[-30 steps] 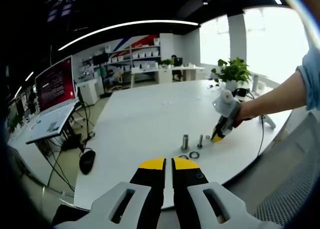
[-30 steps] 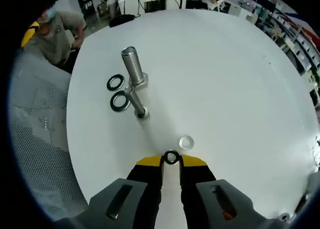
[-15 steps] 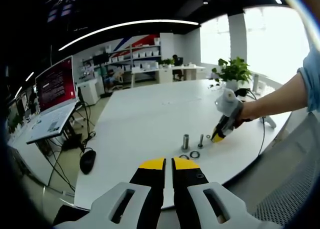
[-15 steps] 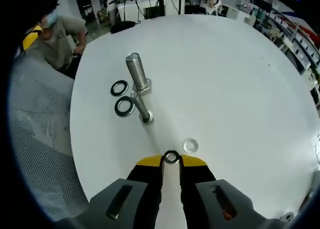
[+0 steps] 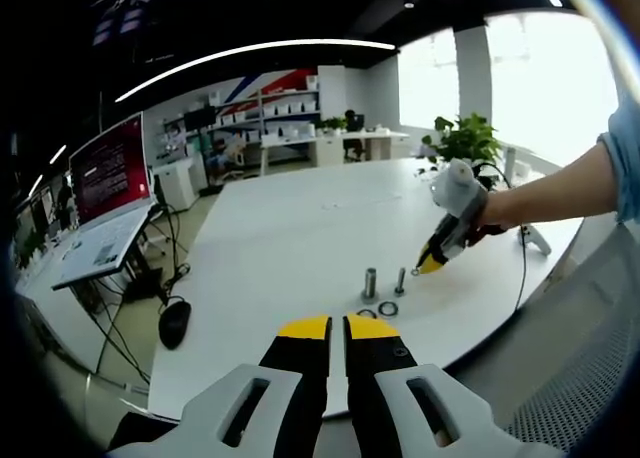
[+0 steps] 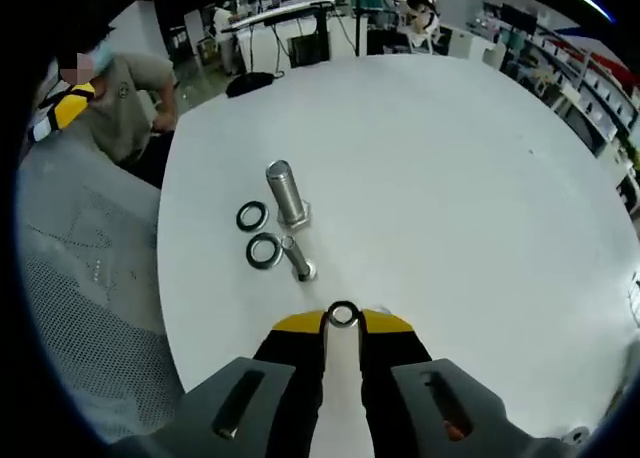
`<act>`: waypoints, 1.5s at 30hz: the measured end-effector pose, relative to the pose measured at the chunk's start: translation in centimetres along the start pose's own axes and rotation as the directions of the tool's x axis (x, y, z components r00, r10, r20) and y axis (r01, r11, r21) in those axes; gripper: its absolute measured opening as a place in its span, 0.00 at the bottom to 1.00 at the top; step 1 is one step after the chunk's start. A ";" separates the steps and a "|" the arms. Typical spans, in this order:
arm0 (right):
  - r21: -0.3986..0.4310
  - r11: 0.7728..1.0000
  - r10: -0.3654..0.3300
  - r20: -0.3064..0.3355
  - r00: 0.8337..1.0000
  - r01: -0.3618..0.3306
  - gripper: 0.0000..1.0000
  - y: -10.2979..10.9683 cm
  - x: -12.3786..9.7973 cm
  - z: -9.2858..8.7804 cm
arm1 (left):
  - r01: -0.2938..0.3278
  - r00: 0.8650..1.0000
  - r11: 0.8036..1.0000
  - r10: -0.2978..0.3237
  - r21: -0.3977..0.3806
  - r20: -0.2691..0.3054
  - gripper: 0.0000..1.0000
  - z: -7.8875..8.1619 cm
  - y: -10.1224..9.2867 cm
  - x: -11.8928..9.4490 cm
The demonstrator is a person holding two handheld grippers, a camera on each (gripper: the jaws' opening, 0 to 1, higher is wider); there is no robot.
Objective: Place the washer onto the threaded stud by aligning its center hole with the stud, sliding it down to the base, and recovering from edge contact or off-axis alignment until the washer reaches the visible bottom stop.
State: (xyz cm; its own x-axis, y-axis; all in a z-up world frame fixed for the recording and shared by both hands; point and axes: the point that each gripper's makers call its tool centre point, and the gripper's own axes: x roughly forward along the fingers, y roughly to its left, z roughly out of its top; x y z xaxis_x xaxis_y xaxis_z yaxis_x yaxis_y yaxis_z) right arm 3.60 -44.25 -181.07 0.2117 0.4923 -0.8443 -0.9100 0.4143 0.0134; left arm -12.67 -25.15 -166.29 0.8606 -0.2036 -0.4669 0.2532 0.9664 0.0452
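Note:
My right gripper point(image 6: 343, 321) is shut on a small metal washer point(image 6: 343, 314) pinched between its yellow tips. It hovers above the white table point(image 6: 460, 178), short of the studs. A thick threaded stud point(image 6: 286, 191) stands upright on a hex base, and a thinner stud point(image 6: 297, 257) stands just in front of it. Two dark washers point(image 6: 252, 216) point(image 6: 265, 250) lie flat to their left. In the left gripper view my right gripper point(image 5: 432, 263) hangs to the right of both studs point(image 5: 370, 282) point(image 5: 400, 281). My left gripper point(image 5: 336, 328) is shut on nothing, off the table's near edge.
A seated person point(image 6: 115, 83) is beyond the table's left edge, next to a mesh chair point(image 6: 80, 278). A laptop point(image 5: 100, 240) and a mouse point(image 5: 174, 321) sit on a lower desk at left, and a potted plant point(image 5: 465, 143) stands at the table's far side.
My right gripper has risen and drawn back from the studs with the washer still held, so the studs look smaller. The left gripper has stayed put.

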 end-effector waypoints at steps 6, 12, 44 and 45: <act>-0.021 1.000 0.005 0.055 0.998 -0.004 0.13 0.6 -1.2 2.0 | 0.001 1.000 1.000 -0.001 0.002 0.001 0.04 0.0 0.0 0.0; -0.042 0.999 0.014 0.088 0.996 -0.010 0.13 1.2 -2.2 3.7 | 0.003 1.000 1.000 -0.003 0.003 0.001 0.04 0.0 0.0 0.0; -0.169 0.982 0.080 -0.011 0.997 -0.080 0.13 3.5 -1.3 4.7 | 0.001 1.000 1.000 -0.001 -0.001 0.012 0.03 0.2 0.0 -0.1; -0.172 0.982 0.078 -0.019 0.997 -0.080 0.13 3.5 -1.2 4.6 | 0.001 1.000 1.000 -0.001 -0.001 0.011 0.03 0.2 0.0 -0.1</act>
State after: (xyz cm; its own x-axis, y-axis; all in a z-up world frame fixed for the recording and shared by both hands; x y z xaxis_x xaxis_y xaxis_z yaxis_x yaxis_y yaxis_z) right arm 1.82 -39.88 -177.59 0.1338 0.5086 -0.8505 -0.9718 0.2356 -0.0120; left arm -12.65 -25.16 -166.11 0.8652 -0.2063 -0.4569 0.2537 0.9663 0.0442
